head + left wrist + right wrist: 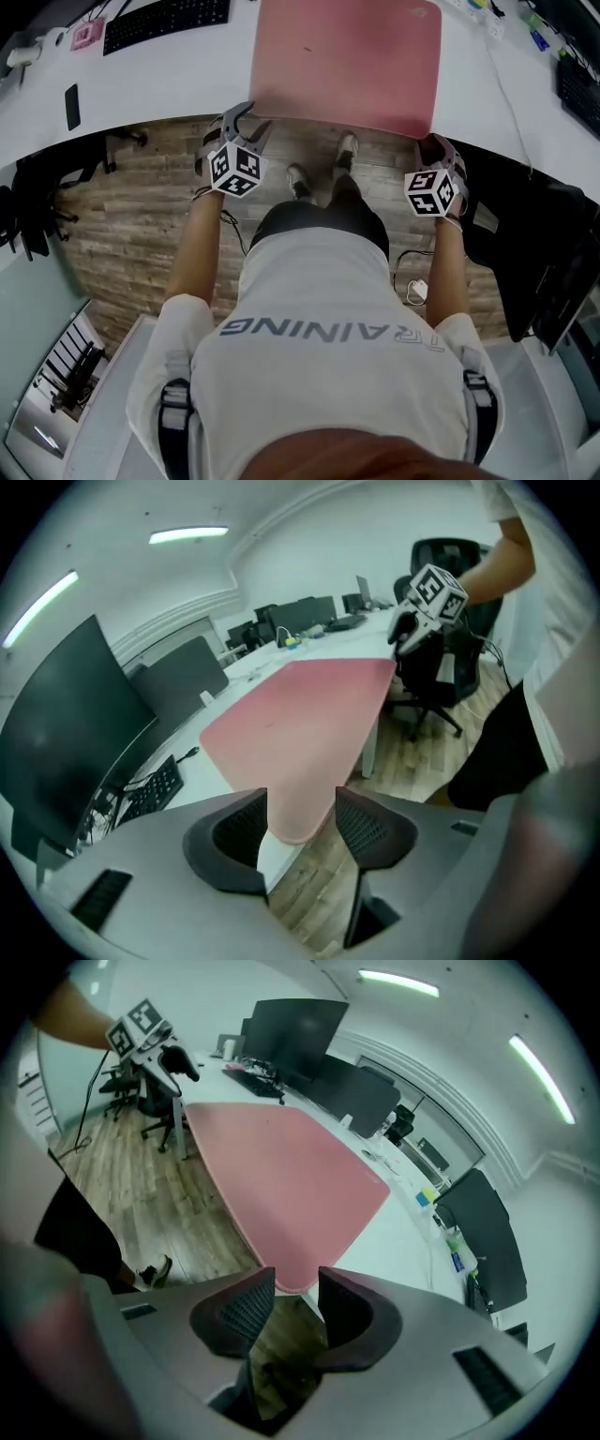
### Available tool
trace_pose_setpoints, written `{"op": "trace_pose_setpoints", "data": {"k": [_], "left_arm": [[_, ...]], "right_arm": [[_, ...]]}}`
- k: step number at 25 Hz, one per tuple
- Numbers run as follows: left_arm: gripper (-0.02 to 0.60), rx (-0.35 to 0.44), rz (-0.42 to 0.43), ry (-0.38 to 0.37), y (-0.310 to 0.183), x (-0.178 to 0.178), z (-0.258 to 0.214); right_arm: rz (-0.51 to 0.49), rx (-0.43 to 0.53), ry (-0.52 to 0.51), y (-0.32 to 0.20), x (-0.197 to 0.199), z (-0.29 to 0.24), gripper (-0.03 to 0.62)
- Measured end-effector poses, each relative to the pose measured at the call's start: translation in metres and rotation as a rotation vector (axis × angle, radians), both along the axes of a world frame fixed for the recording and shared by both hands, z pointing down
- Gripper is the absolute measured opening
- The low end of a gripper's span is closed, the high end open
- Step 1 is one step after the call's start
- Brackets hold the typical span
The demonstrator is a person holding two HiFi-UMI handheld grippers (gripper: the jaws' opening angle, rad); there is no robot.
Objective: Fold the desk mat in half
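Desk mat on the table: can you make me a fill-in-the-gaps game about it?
The desk mat is ____ in colour. It lies flat on a ____ desk. The left gripper and the right gripper each have a near ____ of the mat between open jaws.
Missing words: pink, white, corner.

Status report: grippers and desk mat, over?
Left gripper open, right gripper open, each at a near corner of the desk mat. Mat flat, near edge overhanging the desk. Nothing on it.
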State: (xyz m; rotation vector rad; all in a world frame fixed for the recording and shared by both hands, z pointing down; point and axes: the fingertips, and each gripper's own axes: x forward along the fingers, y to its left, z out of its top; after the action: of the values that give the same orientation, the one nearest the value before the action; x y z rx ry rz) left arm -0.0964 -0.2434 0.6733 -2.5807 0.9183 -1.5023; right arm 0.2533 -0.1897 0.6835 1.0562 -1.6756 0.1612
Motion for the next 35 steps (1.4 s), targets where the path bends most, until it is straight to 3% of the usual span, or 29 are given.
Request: {"op": "trace_pose_setpoints", "data": {"k": [6,12,18,23,35], "left_arm": [[0.233,0.049,0.167,-0.211,0.004,-0.004,0.043],[0.196,0.073,0.172,-0.269,-0.005,-0.008,0.055],[0.156,0.052,0.170,-0.243,-0.005,-0.004,0.061],[0.071,0.065,0.169,-0.196,-0.002,-0.003,0.051],[0.043,0.036,0.055,-0.032,-0.028,-0.003,0.006]], "right_arm": [[-0.046,-0.020,0.076,0.006,-0.001,0.028,0.176],[-0.072,-0.002,0.140,0.000,-0.004,0.039,0.176],[-0.056,0.012,0.141,-0.003,-0.009,0.046,0.168],[-0.058,0.029,0.110,-0.004,-0.011,0.037,0.071],[0.033,0.102,0.004,-0.036,-0.008,-0.017,0.037]]}}
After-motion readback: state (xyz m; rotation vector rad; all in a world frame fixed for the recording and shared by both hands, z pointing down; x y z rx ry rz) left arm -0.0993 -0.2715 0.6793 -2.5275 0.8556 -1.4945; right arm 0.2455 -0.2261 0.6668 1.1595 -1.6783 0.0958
